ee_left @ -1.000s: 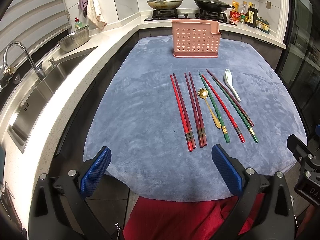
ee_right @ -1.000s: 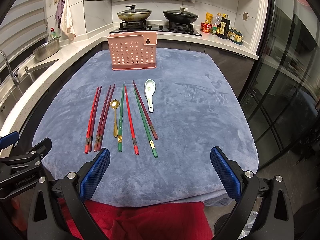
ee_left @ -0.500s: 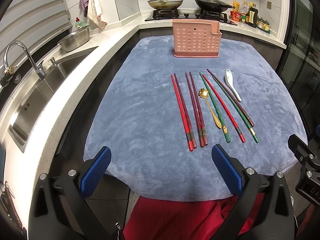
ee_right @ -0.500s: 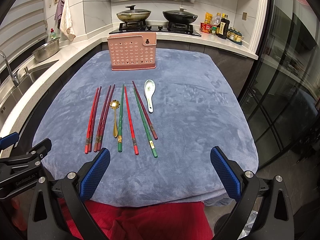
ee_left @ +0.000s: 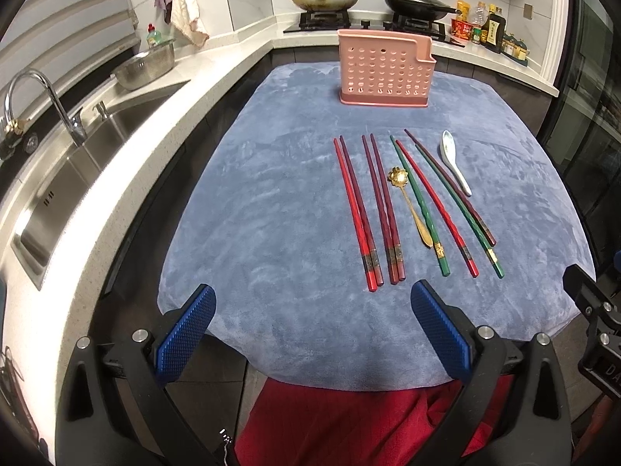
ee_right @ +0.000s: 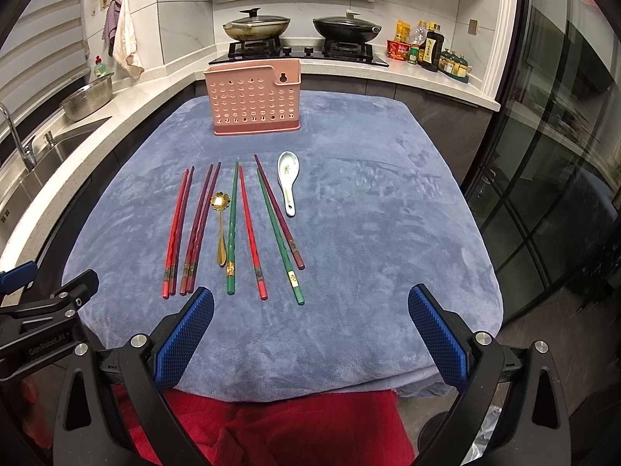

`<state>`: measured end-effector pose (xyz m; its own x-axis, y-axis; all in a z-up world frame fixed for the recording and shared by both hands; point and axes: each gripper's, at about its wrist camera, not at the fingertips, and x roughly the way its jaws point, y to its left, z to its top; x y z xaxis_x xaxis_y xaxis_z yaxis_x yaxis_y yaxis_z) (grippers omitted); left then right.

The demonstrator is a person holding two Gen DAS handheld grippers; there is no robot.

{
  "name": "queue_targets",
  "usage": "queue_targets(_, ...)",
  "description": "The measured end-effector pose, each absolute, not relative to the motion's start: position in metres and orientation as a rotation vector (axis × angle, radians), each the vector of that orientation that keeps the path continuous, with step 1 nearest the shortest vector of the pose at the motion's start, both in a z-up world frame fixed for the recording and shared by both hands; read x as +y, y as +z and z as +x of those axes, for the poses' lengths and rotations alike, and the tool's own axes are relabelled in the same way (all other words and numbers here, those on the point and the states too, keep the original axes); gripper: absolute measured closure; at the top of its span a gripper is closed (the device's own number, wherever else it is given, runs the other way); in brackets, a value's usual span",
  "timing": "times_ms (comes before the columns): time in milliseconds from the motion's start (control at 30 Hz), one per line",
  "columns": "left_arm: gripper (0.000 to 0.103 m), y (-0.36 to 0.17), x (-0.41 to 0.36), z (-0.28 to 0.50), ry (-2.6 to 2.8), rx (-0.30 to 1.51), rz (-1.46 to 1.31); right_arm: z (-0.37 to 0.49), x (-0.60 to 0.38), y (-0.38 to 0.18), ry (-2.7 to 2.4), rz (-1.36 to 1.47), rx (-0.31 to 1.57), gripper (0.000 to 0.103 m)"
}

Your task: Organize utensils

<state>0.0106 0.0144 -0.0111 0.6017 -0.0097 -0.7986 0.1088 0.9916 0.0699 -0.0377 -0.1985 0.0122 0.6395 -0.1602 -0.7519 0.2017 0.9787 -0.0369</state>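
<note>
Several red, maroon and green chopsticks (ee_left: 388, 209) (ee_right: 240, 229) lie side by side on the blue-grey cloth (ee_left: 271, 202) (ee_right: 380, 213). A gold spoon (ee_left: 407, 202) (ee_right: 220, 225) lies among them and a white ceramic spoon (ee_left: 454, 161) (ee_right: 288, 180) lies at their right. A pink perforated utensil holder (ee_left: 386, 70) (ee_right: 254, 95) stands upright at the far side. My left gripper (ee_left: 312, 310) is open and empty at the near edge. My right gripper (ee_right: 310, 310) is open and empty, near the chopstick ends.
A steel sink (ee_left: 66, 178) with a tap (ee_left: 46, 97) and a metal bowl (ee_left: 145, 68) are on the counter at left. Two lidded pans (ee_right: 302, 25) sit on the stove behind, with bottles (ee_right: 423, 48) at right. Red fabric (ee_right: 271, 427) lies below the near edge.
</note>
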Motion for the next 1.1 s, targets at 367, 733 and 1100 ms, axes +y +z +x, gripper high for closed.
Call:
queue_targets(367, 0.007, -0.042, 0.013, 0.043, -0.092, 1.005, 0.088, -0.021, -0.215, -0.002, -0.219, 0.088, 0.913, 0.007)
queue_targets(733, 0.009, -0.086, 0.002, 0.080, -0.082, 1.071, 0.116, 0.010, -0.226, -0.025, -0.227, 0.113, 0.984, 0.007)
queue_targets(1100, 0.013, -0.109, -0.002, 0.096, -0.088, 1.112, 0.120, 0.034, -0.228, -0.037, -0.219, 0.111, 1.019, 0.007)
